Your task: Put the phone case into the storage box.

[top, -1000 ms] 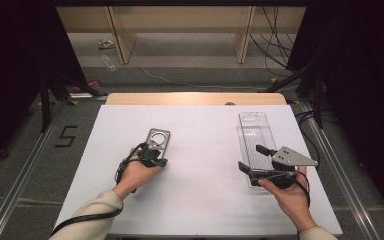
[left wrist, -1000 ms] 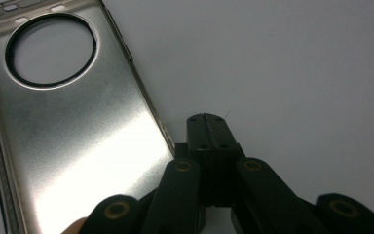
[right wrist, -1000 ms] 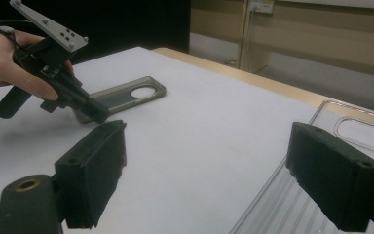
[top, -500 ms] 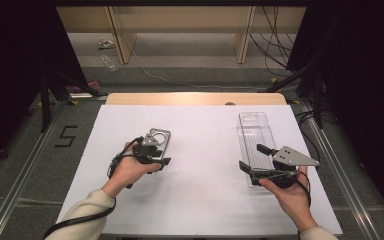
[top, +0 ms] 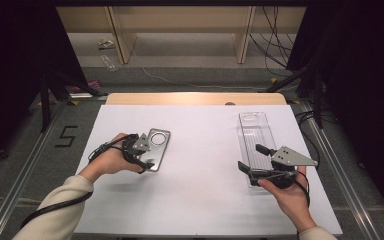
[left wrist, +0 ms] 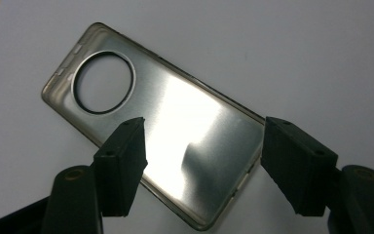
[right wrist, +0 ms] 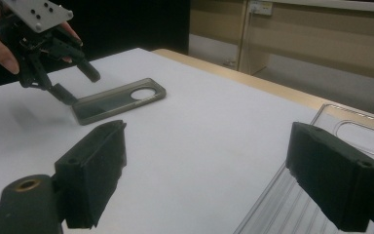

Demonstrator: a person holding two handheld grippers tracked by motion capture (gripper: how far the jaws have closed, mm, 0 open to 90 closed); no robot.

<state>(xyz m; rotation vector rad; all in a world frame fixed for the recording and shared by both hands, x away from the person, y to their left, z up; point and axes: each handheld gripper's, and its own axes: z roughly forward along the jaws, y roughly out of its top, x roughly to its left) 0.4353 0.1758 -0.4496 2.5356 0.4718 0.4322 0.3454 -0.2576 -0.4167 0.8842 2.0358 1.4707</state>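
A brushed-metal phone back cover [left wrist: 165, 131] with a round camera hole lies flat on the white table [top: 200, 150]; it also shows in the high view [top: 157, 145]. My left gripper [left wrist: 204, 129] hovers just above the cover's lower end [top: 147, 155]. Its jaws have just been opening and stand apart, pressing on nothing. My right gripper [top: 252, 159] rests open at the near end of a clear plastic case [top: 255, 132]. Nothing sits between its jaws [right wrist: 209, 136]. Far off in the right gripper view are the left gripper [right wrist: 73, 83] and the cover [right wrist: 117, 100].
A wooden strip [top: 195, 98] runs along the table's far edge. Beyond it are a wooden shelf frame [top: 180, 30] and loose cables [top: 280, 45] on the floor. Metal rails [top: 25, 165] flank both sides of the table.
The left gripper's jaws have opened and let go of the metal cover, and the hand has pulled back toward the left and risen a little. The right hand has stayed put.
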